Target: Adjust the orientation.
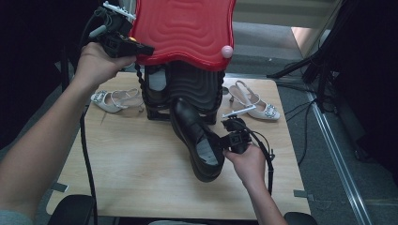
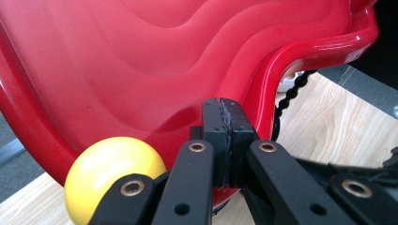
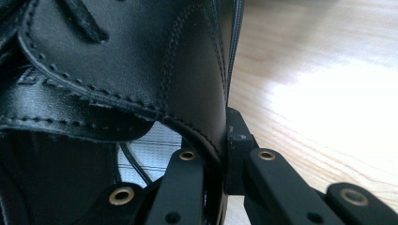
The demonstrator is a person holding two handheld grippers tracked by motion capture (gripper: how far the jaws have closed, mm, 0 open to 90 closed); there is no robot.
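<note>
Up close, left claw (image 2: 224, 140) clamping red lid (image 2: 141, 61), right claw (image 3: 220, 154) pinching black shoe (image 3: 117, 70) collar, yellow ball (image 2: 112, 173) beside.

Left gripper (image 2: 225, 126) clamped on red lid (image 2: 141, 61) edge, yellow knob (image 2: 105, 168) beside

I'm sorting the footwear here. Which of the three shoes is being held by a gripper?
The black leather shoe at the table's middle: the right gripper has its fingers clamped on its collar. The two white slingback shoes lie untouched on either side.
</note>
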